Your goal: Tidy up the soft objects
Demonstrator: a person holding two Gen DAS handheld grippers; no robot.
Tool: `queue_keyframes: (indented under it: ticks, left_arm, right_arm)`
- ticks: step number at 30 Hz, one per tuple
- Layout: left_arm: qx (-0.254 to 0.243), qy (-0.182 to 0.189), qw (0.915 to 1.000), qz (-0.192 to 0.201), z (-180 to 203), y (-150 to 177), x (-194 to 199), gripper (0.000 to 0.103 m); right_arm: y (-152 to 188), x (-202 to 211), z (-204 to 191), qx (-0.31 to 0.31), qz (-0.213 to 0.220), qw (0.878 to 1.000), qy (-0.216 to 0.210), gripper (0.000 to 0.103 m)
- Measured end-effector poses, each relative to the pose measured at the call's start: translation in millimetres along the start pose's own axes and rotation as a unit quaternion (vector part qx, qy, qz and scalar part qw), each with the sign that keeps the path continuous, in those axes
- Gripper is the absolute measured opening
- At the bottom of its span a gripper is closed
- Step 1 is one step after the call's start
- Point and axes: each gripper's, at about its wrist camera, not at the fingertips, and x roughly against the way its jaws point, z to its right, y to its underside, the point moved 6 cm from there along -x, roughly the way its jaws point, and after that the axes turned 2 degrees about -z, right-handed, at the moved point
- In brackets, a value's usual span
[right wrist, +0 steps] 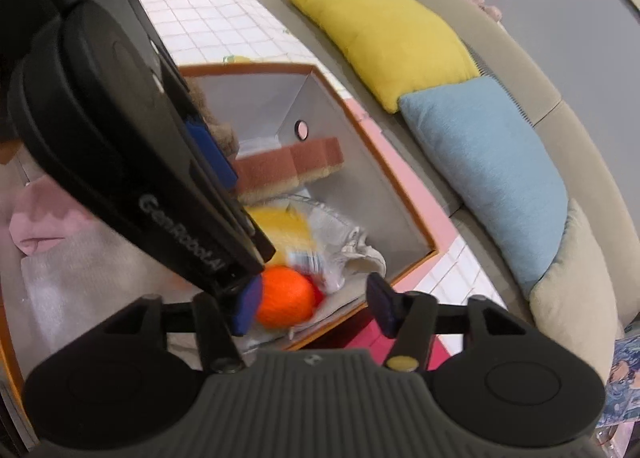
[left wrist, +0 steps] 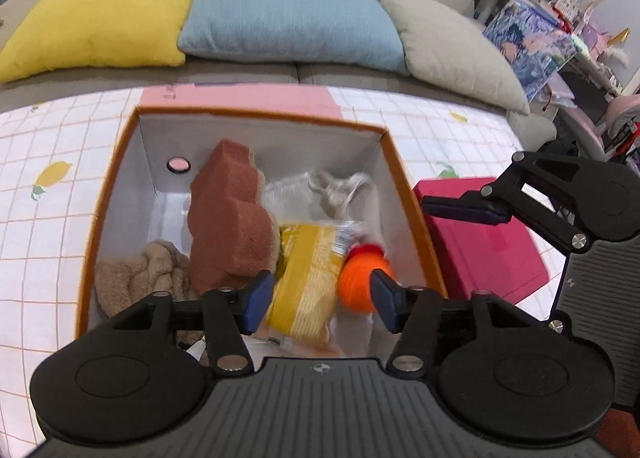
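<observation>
An orange-rimmed box [left wrist: 256, 113] with white inner walls stands on a checked cloth. Inside lie a brown sponge [left wrist: 228, 221], a tan towel [left wrist: 140, 274], a yellow packet [left wrist: 308, 278], an orange ball [left wrist: 360, 282] and a white cloth bag [left wrist: 320, 193]. My left gripper [left wrist: 320, 302] is open above the box's near side, over the packet and ball. My right gripper [right wrist: 316, 306] is open at the box's right edge, with the orange ball [right wrist: 284, 298] showing between its fingers. The right gripper also shows in the left wrist view [left wrist: 468, 211].
A magenta box [left wrist: 488, 246] sits right of the orange box. A sofa behind carries a yellow cushion [left wrist: 104, 13], a blue cushion [left wrist: 288, 13] and a grey cushion [left wrist: 452, 45]. Cluttered shelves [left wrist: 560, 17] stand at the far right.
</observation>
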Motion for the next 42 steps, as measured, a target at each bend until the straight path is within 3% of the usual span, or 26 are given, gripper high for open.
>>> queue_keyframes:
  ticks: [6, 11, 18, 23, 28, 31, 33, 34, 38, 42]
  left_arm:
    - [-0.006, -0.001, 0.9992, 0.040, 11.7, -4.7, 31.4, 0.068]
    - [-0.026, -0.022, 0.9926, 0.116, 27.4, -8.3, 71.6, 0.068]
    - [-0.076, -0.045, 0.9712, 0.221, 65.5, -4.6, 130.5, 0.073]
    - [-0.068, -0.049, 0.9582, 0.274, 89.3, 2.8, 156.2, 0.079]
    - [-0.074, -0.070, 0.9482, 0.301, 109.2, 22.2, 167.5, 0.079]
    - [-0.035, -0.062, 0.9509, 0.301, 110.9, 36.5, 167.8, 0.079]
    - [0.007, -0.075, 0.9422, 0.327, 107.1, 51.4, 169.5, 0.084]
    - [0.022, -0.088, 0.9380, 0.334, 107.2, 59.1, 168.5, 0.086]
    - [0.023, -0.136, 0.9426, 0.304, 105.3, 78.7, 155.5, 0.089]
    - [0.026, -0.196, 0.9414, 0.273, 103.8, 96.8, 146.9, 0.089]
  right_arm:
    - [-1.7, 23.6, 7.5, -0.003, 0.016, 1.000, 0.019, 0.058]
    - [-1.6, 59.3, 22.8, -0.042, 0.045, 0.998, 0.034, 0.059]
    - [13.5, 134.4, 44.6, -0.155, 0.116, 0.979, 0.058, 0.091]
    - [47.3, 176.3, 51.3, -0.237, 0.133, 0.960, 0.064, 0.094]
    - [86.9, 205.9, 47.7, -0.340, 0.144, 0.925, 0.096, 0.098]
    - [108.4, 216.8, 35.9, -0.393, 0.146, 0.900, 0.122, 0.098]
    - [120.5, 221.6, 23.8, -0.421, 0.139, 0.887, 0.130, 0.098]
    - [124.7, 221.9, 16.7, -0.432, 0.131, 0.883, 0.131, 0.098]
    - [143.7, 223.5, 1.3, -0.457, 0.108, 0.873, 0.133, 0.098]
    - [151.6, 220.9, -8.2, -0.449, 0.088, 0.880, 0.130, 0.100]
